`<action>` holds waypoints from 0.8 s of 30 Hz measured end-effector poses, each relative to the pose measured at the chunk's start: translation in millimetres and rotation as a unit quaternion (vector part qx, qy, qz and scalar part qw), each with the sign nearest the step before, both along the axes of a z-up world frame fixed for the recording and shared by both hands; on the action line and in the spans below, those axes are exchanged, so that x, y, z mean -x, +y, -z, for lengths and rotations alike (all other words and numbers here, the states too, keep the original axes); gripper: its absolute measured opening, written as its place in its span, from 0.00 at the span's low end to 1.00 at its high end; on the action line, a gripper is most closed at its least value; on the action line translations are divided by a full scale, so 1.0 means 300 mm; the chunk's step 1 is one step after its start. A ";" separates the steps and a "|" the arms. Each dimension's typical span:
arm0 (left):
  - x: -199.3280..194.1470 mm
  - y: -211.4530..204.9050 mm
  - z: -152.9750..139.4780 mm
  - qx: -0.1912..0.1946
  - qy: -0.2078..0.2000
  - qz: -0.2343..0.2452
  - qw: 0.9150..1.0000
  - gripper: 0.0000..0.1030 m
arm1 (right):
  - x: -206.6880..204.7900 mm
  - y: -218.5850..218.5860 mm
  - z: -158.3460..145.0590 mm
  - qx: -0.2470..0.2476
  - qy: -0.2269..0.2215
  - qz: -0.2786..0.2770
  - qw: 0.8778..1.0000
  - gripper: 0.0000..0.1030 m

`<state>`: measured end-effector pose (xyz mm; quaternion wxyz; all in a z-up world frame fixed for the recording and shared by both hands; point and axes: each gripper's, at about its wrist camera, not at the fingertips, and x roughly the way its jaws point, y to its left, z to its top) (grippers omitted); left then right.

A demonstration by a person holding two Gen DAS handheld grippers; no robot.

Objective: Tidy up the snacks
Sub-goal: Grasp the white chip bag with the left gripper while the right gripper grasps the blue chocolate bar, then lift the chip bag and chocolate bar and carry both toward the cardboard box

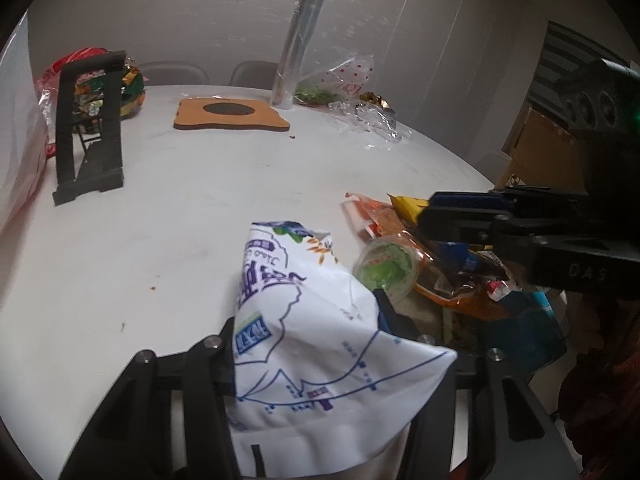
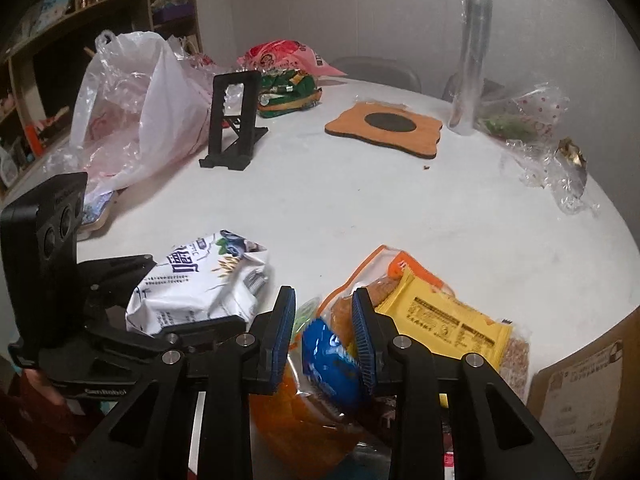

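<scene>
My left gripper (image 1: 308, 312) is shut on a white snack bag with blue print (image 1: 304, 320) and holds it above the white table (image 1: 180, 220); the bag also shows in the right wrist view (image 2: 200, 292). My right gripper (image 2: 324, 328) is open, its blue pads (image 2: 280, 336) on either side of a blue packet (image 2: 328, 364). The packet lies in a pile with a yellow packet (image 2: 444, 320), an orange bag (image 2: 360, 276) and a green-lidded cup (image 1: 384, 268). The right gripper shows in the left wrist view (image 1: 432, 212) over that pile.
A black stand (image 2: 232, 120), a wooden trivet (image 2: 384, 128), a clear film roll (image 2: 472, 60) and crumpled plastic wrap (image 2: 552, 168) sit further back. A white plastic bag (image 2: 132, 104) and red and green snack bags (image 2: 288, 76) lie at the far left. A cardboard box (image 2: 580, 392) stands off the right edge.
</scene>
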<state>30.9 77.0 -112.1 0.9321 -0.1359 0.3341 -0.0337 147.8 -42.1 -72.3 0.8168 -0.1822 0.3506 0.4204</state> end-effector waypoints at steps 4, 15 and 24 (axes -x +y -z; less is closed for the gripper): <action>-0.006 0.010 0.002 0.003 0.000 -0.005 1.000 0.47 | 0.006 -0.051 -0.031 -0.012 0.000 0.005 1.000 0.34; 0.006 -0.008 -0.006 0.003 -0.005 -0.007 1.000 0.46 | 0.047 -0.164 -0.010 0.055 -0.011 0.025 0.998 0.37; 0.018 0.003 -0.016 0.001 -0.014 -0.006 1.000 0.46 | 0.003 -0.177 0.052 0.083 0.013 0.037 0.996 0.37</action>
